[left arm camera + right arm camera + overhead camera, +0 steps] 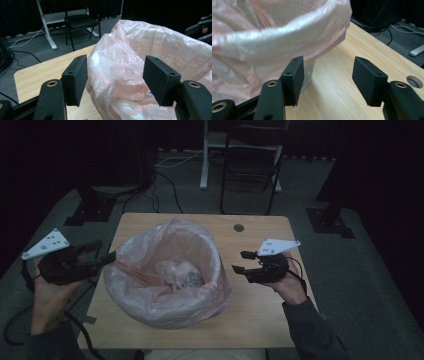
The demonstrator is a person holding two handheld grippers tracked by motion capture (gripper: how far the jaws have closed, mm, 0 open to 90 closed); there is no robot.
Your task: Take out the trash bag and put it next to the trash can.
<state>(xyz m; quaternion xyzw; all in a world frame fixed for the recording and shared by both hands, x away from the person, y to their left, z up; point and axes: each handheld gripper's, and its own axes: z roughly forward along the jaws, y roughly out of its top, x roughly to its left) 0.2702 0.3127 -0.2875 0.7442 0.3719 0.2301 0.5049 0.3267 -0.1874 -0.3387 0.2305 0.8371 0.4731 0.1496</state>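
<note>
i see the bin, lined with a pink bag, mid-desk. left tool sits at the bag's left rim, jaws apart around a fold, pads not pressing. right tool sits just right of the bin, jaws apart, nothing between.

Thin, crinkled, glossy pink plastic bag lines a white mesh bin; worktop is smooth, matt pale wood.

The left gripper, at the frame's left, is pointing right with jaws standing apart. The right gripper, right of centre, is pointing left, jaws likewise spread.
</note>
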